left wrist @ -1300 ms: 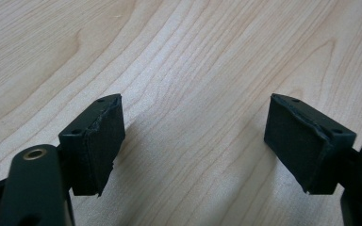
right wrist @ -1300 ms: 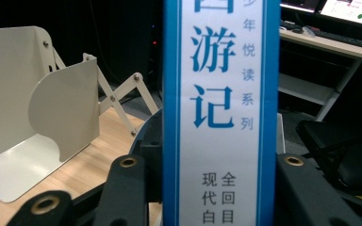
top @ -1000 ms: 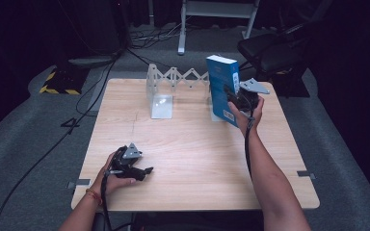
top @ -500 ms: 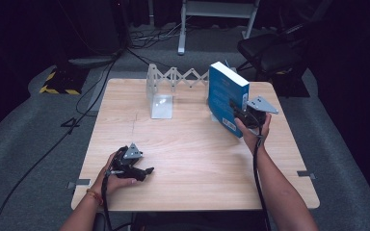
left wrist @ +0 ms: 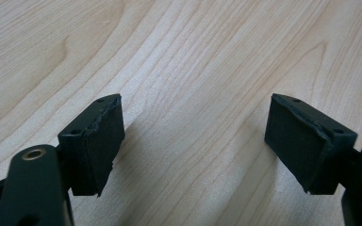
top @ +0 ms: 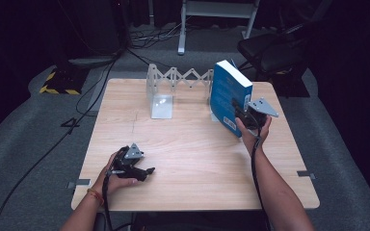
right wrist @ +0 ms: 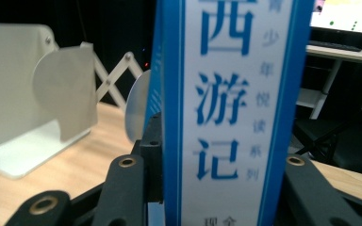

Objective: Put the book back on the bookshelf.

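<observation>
Nearest you, your left gripper [top: 142, 171] rests low on the surface [top: 197, 159] at the near left, idle. Its jaws stand wide apart with nothing between them but bare wood grain (the left gripper view shows both pads clear of anything). It sits well apart from the work, likely parked so it stays out of the way while the other hand carries.

Farther out on the right, your right gripper [top: 241, 113] has the book [top: 229, 94]. Its jaws are closed on the book's lower end, one on each cover, with the spine [right wrist: 235, 94] facing straight back at the gripper's camera. The book stands roughly upright, leaning a little, and from the high view you cannot tell for sure whether its bottom edge touches the surface or hangs just above it. Holding it low and by the covers keeps the spine outward and the book tall, which suits sliding it in upright.

Beyond it, at the far edge, the rack [top: 183, 77] stretches left to right (an accordion-style bookend with a plate [top: 160, 94] at its left end). The book is just beside the rack's right end, near its right plate [right wrist: 139, 106]. My guess is that you're standing the book into the rack.
</observation>
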`<state>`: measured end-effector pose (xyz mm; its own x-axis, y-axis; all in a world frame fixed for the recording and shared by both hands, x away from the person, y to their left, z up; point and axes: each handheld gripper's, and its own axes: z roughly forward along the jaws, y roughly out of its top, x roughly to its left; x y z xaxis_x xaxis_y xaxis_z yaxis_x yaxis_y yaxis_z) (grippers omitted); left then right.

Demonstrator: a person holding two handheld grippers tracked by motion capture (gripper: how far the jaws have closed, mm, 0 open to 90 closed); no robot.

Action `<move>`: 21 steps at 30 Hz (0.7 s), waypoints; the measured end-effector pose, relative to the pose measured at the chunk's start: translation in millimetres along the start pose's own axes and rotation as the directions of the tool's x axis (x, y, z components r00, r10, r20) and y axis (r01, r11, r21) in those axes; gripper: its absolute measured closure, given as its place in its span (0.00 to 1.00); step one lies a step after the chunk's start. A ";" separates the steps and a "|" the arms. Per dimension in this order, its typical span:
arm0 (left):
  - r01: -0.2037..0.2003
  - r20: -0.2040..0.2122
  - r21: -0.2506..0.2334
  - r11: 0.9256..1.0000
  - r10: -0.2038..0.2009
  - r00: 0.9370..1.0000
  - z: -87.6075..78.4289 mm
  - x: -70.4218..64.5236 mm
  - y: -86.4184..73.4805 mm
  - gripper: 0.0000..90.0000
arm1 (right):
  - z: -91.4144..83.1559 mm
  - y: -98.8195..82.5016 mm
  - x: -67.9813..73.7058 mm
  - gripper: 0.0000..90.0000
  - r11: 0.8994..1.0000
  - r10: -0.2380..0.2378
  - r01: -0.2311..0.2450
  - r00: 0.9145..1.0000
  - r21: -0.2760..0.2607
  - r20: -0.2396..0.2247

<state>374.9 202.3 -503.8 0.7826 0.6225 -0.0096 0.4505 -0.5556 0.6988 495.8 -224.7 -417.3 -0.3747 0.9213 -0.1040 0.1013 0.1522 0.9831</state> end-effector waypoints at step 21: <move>-0.034 0.035 0.002 0.999 0.034 0.999 1.4 -1.9 1.6 0.23 | 60.6 40.3 1.4 0.69 0.999 0.021 -0.021 1.000 0.033 -0.007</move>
<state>374.7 199.5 -503.7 0.8119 0.5837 -0.0112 0.4245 -0.5771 0.6977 555.2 -195.5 -387.0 -0.3791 0.9217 -0.0818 0.1396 0.1443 0.9796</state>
